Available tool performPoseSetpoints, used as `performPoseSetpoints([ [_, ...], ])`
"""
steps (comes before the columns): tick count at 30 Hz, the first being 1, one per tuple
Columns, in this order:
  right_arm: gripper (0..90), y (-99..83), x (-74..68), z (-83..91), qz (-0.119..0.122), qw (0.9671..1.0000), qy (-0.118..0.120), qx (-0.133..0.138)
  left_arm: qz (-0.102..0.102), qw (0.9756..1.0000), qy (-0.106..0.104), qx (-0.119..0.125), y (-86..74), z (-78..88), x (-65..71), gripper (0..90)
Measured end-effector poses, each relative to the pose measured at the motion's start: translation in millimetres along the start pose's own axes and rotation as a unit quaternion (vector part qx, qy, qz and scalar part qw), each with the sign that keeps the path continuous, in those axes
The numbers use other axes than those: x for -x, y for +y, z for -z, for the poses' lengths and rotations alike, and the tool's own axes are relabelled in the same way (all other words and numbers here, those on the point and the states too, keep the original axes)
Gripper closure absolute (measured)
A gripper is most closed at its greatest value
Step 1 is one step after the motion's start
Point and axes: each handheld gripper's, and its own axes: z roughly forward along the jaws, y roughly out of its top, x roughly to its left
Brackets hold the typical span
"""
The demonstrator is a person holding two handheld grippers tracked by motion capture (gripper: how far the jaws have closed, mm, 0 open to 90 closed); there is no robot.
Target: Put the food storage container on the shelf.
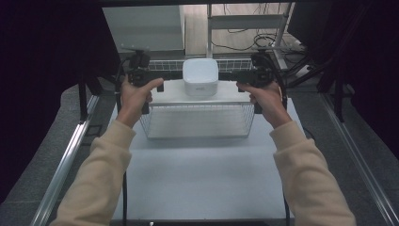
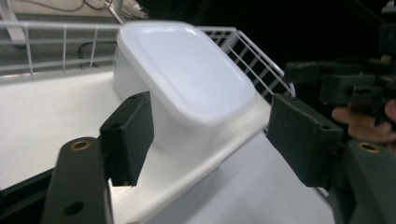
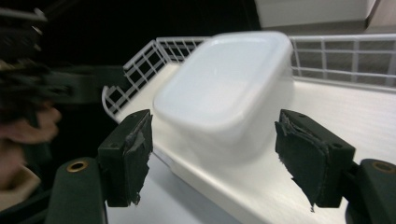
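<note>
A: both jaws look spread wide, left gripper and right gripper flank the white tub on top of the wire rack, nothing pinched

B: yeah, tub sits square on the rack's top shelf. I'd back both hands straight out sideways so the pads don't nudge it

A: worktop is pale and bare, dark curtains either side, cables on the floor behind

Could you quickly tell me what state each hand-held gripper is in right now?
Left hand-held gripper: open, holding nothing.
Right hand-held gripper: open, holding nothing.
</note>
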Motion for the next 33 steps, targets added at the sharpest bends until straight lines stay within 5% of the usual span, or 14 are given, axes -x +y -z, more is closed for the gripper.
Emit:
performPoseSetpoints([
  [1, 26.5, 0.0, 0.0, 0.0, 0.000, 1.0000, 0.000, 0.000, -0.008, 1.0000, 0.002, 0.001, -7.5, 6.1, 3.8, 30.5],
  [5, 25.3, -35.8, -6.5, 33.7, 0.061, 0.9980, -0.016, -0.001, -0.034, 0.9991, 0.023, -0.003, -50.6, 28.9, 14.4, 28.2],
  [6, 25.3, -35.8, -6.5, 33.7, 0.061, 0.9980, -0.016, -0.001, -0.034, 0.9991, 0.023, -0.003, -50.6, 28.9, 14.4, 28.1],
  [9, 24.7, -70.3, -9.2, 56.3, 0.086, 0.9960, -0.024, -0.002, -0.033, 0.9994, 0.009, 0.002, -88.2, 41.7, 19.1, 28.2],
  [16, 24.3, -132.7, -5.0, 79.6, 0.110, 0.9935, -0.030, -0.002, -0.032, 0.9994, 0.003, -0.010, -141.4, 51.0, 20.5, 28.0],
  [23, 24.4, -189.2, 8.9, 83.1, 0.110, 0.9928, -0.046, -0.011, -0.037, 0.9979, 0.036, -0.039, -194.3, 44.0, 12.8, 28.1],
  [27, 24.3, -207.4, 16.7, 80.8, 0.106, 0.9924, -0.059, -0.020, -0.034, 0.9967, 0.042, -0.061, -209.3, 35.7, 5.8, 27.8],
  [33, 23.9, -214.8, 19.9, 79.1, 0.111, 0.9908, -0.072, -0.027, -0.034, 0.9969, 0.043, -0.056, -210.7, 36.4, 4.3, 27.6],
])
